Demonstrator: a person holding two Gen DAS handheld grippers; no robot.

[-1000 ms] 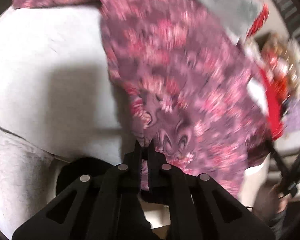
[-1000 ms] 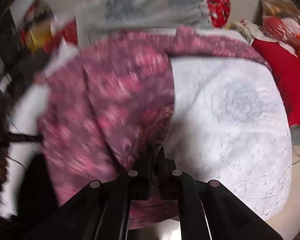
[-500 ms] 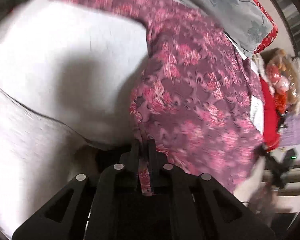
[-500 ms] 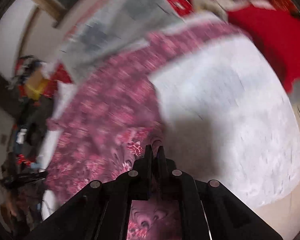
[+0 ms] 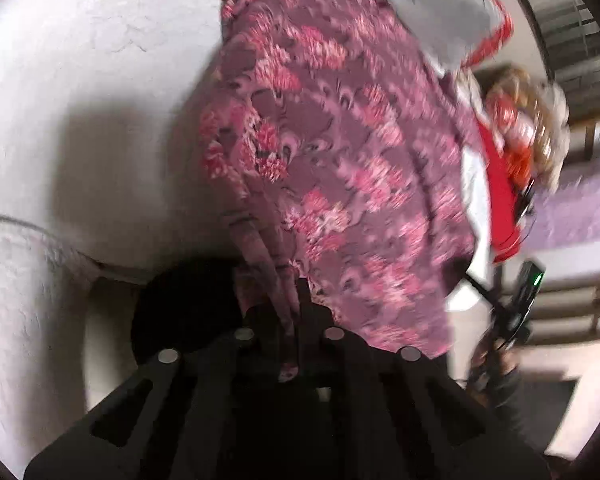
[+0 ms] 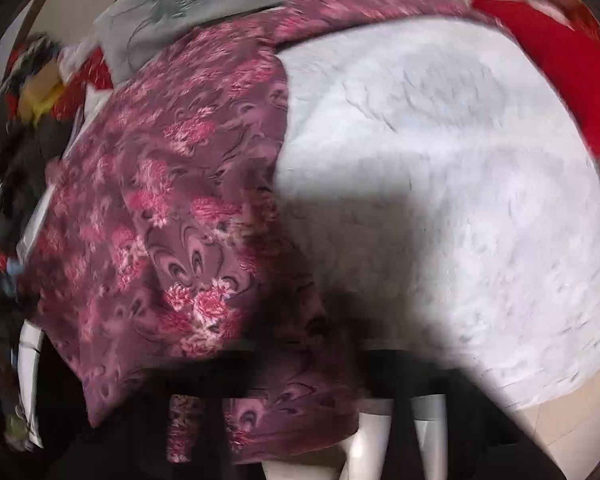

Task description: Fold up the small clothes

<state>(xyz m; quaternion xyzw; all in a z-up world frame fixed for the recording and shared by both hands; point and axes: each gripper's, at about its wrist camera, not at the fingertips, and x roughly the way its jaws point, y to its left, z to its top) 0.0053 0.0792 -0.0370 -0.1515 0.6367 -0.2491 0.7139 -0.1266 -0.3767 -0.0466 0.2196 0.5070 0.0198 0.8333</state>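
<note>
- The maroon floral-patterned fabric garment (image 5: pixel 340 168) lies spread over the white fleecy bed cover (image 5: pixel 80 120), its body draped toward the near edge and one long sleeve stretched out across the far side of the cover (best seen in the right wrist view, (image 6: pixel 172 208)).
- The left gripper (image 5: pixel 290 320) is clenched on a bunched strip of the garment's edge; the cloth runs between its black fingers and hangs out below them.
- The right gripper (image 6: pixel 292 364) is mostly lost in blur and dark shadow at the bottom of its own view. Its jaws read as closed, and patterned cloth sits right at and under them, so it appears to be grasping the garment's hem as well, though the pinch itself cannot be seen clearly.
- Progress, as I judge it: early. The garment is laid out but not smooth; no crease or doubled-over panel shows anywhere, and the sleeve is not yet tucked in.
- Left to do: flatten the body, bring the sleeves inward, then fold the length over on itself.
- A grey leaf-printed pillow (image 6: pixel 204 12) and red cloth (image 6: pixel 552 68) crowd the far side of the bed, limiting the room there.
</note>
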